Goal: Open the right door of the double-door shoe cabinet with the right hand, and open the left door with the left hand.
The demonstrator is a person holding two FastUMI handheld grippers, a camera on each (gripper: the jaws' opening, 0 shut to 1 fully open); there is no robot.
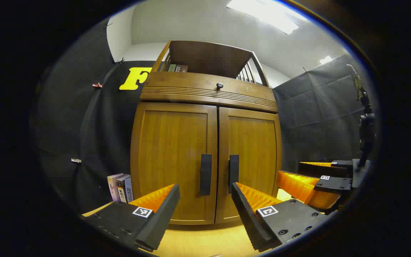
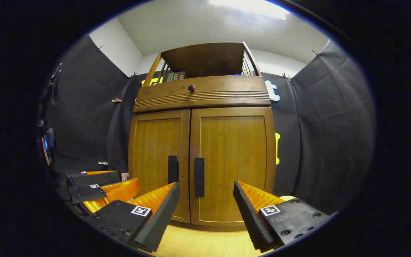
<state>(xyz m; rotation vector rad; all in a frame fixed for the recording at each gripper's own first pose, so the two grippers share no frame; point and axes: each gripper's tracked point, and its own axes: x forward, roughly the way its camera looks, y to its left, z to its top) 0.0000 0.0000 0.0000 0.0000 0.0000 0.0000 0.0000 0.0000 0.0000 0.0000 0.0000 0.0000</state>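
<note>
Both hand-held grippers (image 1: 205, 208) (image 2: 207, 210) agape, apart from shut cabinet doors (image 1: 171, 157)

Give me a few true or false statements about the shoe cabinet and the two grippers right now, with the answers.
1. Both cabinet doors are closed. True: the left door and right door sit flush.
2. The right gripper grips the right door handle. False: it is open, short of the handle.
3. The left gripper is open. True.
4. The drawer knob sits below the doors. False: it is above them.
5. Books stand beside the cabinet's left side. True.
</note>
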